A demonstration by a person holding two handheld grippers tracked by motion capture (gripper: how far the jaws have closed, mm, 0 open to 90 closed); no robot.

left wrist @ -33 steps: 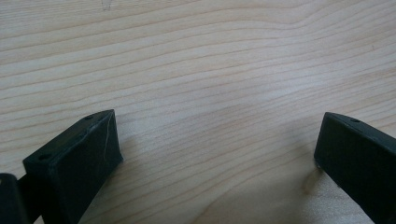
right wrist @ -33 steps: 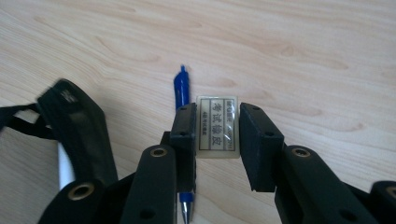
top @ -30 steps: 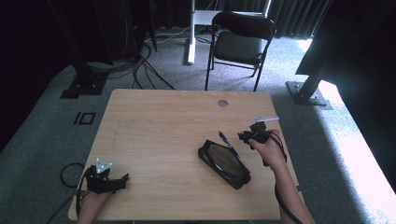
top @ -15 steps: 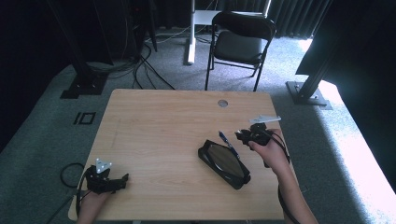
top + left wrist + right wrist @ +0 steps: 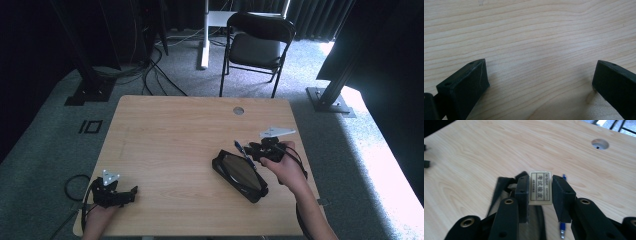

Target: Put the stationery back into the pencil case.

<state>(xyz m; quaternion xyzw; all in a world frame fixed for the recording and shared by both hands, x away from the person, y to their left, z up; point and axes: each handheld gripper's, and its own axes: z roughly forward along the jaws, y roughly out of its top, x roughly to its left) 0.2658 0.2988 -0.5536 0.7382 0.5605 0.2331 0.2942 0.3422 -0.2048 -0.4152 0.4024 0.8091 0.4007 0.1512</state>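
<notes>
The right gripper (image 5: 540, 191) has its jaws clamped on a small labelled eraser (image 5: 540, 188); over the last second it has drifted inward above the open black pencil case (image 5: 240, 171), so dropping it in looks next; a blue pen (image 5: 562, 229) lies beside; the left gripper (image 5: 116, 194) rests, jaws apart, on the worktop (image 5: 170, 135).

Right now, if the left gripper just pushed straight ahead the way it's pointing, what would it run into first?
Probably nothing soon. The left gripper has its jaws wide open over bare table, with just wood grain ahead. From above, the left gripper points right, roughly toward the black pouch far across, though alignment is uncertain.
</notes>
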